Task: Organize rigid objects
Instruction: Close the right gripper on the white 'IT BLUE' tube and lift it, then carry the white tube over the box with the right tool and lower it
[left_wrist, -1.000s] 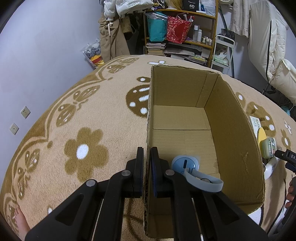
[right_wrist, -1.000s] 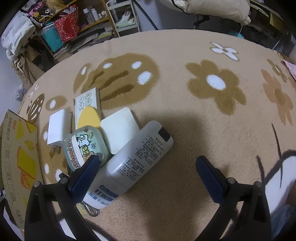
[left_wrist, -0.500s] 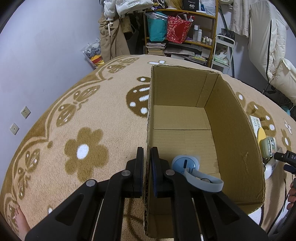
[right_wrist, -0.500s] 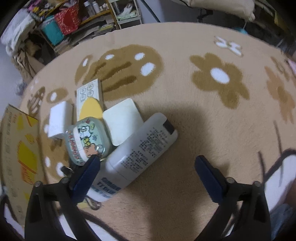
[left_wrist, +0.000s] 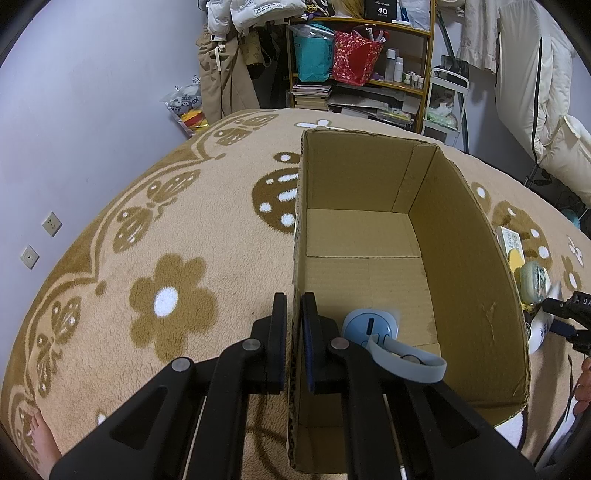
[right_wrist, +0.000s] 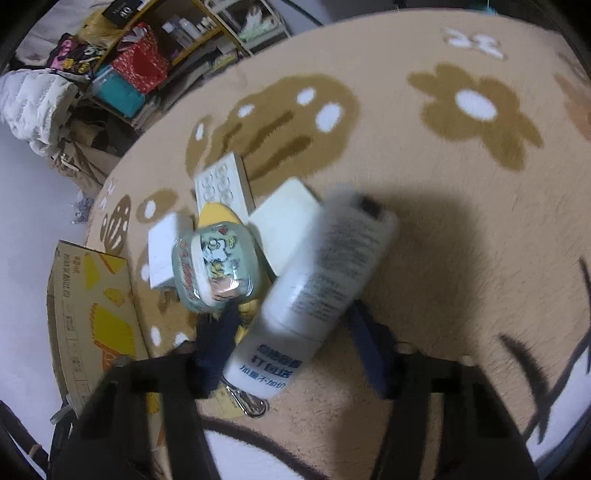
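My left gripper (left_wrist: 293, 306) is shut on the near left wall of the open cardboard box (left_wrist: 461, 277), one finger on each side. Inside the box lies a light-blue round device (left_wrist: 371, 325) with a grey strap. In the right wrist view my right gripper (right_wrist: 291, 332) is closing on the lower end of a white bottle (right_wrist: 325, 269) with dark print, which lies on the carpet. Its pads meet the bottle's two sides. The picture is blurred. The right gripper's tip (left_wrist: 565, 314) also shows beyond the box's right wall.
Beside the bottle lie a cartoon-printed round tin (right_wrist: 218, 266), a flat white square (right_wrist: 284, 229), a white charger block (right_wrist: 166, 251), a white-and-yellow pack (right_wrist: 221, 184) and a metal clip (right_wrist: 247, 400). A cluttered shelf (left_wrist: 362, 55) stands at the back. A bare foot (left_wrist: 40, 439) rests at lower left.
The right gripper's jaws have come in from wide apart onto the white bottle, and its view has rolled and blurred. The left gripper has stayed clamped on the box wall.
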